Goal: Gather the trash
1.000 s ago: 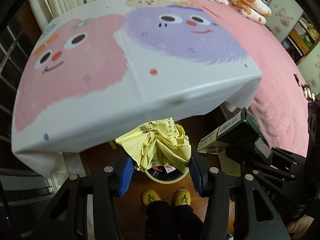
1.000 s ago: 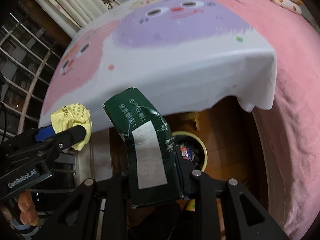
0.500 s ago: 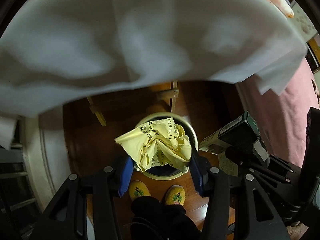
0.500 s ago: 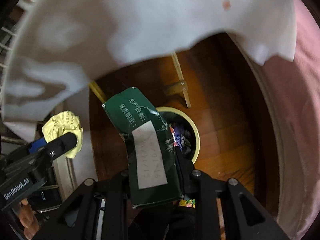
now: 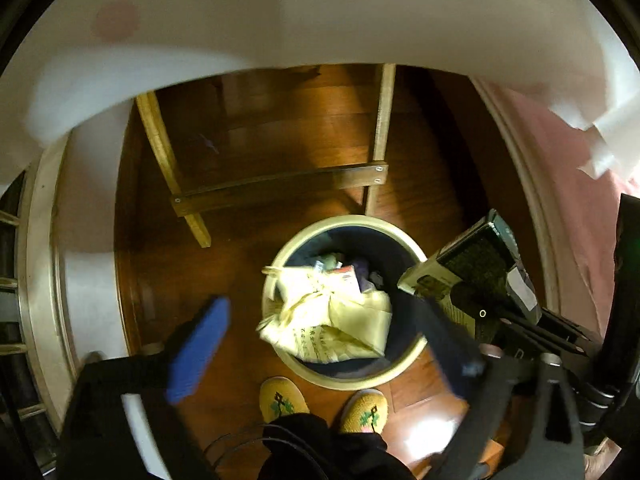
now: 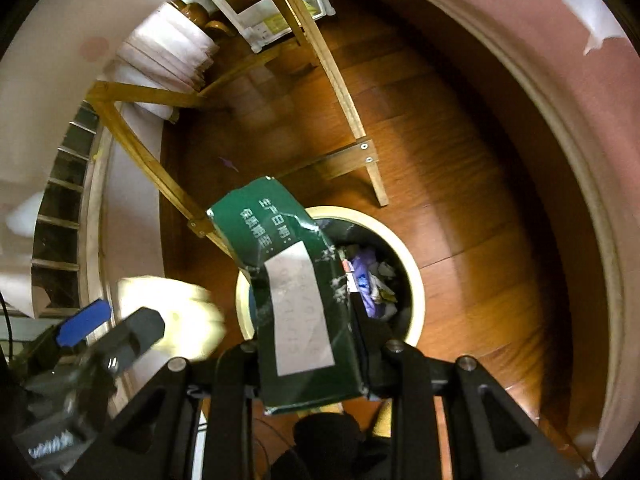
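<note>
L tongs [image 5: 320,344] spread wide, nothing between the blue pads [image 5: 198,346]; crumpled yellow paper [image 5: 328,320] sits loose over the round trash bin [image 5: 348,382] on wood floor [image 5: 304,128], blurred. R tongs [image 6: 308,356] clenched on green carton [image 6: 298,296], held above bin [image 6: 414,280], which holds other trash. Yellow slippers [image 5: 282,400] just beside bin rim. White cloth [image 5: 320,12] overhangs at top.

Our left gripper [image 5: 320,344]: jaws spread wide, blue pads [image 5: 198,350] at 8 o'clock and 4 o'clock, nothing between them. Our right gripper [image 6: 310,354]: jaws clamped on a green carton [image 6: 296,292], fingers pointing toward 12 o'clock. Our feet in yellow slippers [image 5: 282,398]: 6 o'clock, side by side.
</note>
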Motion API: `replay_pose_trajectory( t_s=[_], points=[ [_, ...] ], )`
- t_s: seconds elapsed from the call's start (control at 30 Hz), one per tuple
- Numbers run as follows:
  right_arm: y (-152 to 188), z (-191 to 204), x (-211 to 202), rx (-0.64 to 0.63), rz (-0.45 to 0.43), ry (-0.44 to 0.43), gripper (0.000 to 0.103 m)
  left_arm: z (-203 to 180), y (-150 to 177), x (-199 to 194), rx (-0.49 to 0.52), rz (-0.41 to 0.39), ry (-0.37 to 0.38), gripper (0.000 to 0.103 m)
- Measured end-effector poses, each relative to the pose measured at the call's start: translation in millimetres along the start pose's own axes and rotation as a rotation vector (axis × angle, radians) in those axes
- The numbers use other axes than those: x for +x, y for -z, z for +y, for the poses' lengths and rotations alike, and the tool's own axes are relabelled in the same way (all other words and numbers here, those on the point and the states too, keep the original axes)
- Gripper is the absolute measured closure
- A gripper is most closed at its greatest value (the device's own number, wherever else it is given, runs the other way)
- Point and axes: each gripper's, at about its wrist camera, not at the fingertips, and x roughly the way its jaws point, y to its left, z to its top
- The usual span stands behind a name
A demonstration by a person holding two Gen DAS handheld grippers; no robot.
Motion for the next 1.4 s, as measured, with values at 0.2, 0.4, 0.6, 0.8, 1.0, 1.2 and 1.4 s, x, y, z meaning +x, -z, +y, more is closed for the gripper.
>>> replay_pose_trajectory(
  t_s=[0.2, 0.4, 0.6, 0.8, 1.0, 1.2, 1.4],
  points=[
    [1, 6, 6, 0.005, -0.004, -0.012, 0.049, 14, 0, 0, -0.01, -0.018, -0.033, 0.001],
    [-2, 11, -8, -0.023, -0.021, -0.014, 0.049, 19, -2, -18, -0.016, -0.045, -0.046, 0.001],
    [-6, 21, -27, -0.041, -0.047, -0.013, 0.049, 16, -6, -45, -0.03, -0.056, -0.064, 0.001],
    [-11, 33, -61, -0.066, -0.068, -0.025, 0.049, 14, -12, -82, -0.04, -0.059, -0.069, 0.001],
    [-21, 47, -107, -0.095, -0.081, -0.028, 0.046, 12, -26, -134, -0.052, -0.075, -0.058, 0.001],
    [-38, 69, -164, -0.138, -0.117, -0.038, 0.037, 9, -45, -194, -0.049, -0.129, -0.066, 0.001],
    [-54, 90, -217, -0.168, -0.158, -0.041, 0.037, 6, -61, -250, -0.048, -0.187, -0.089, 0.001]
  ],
)
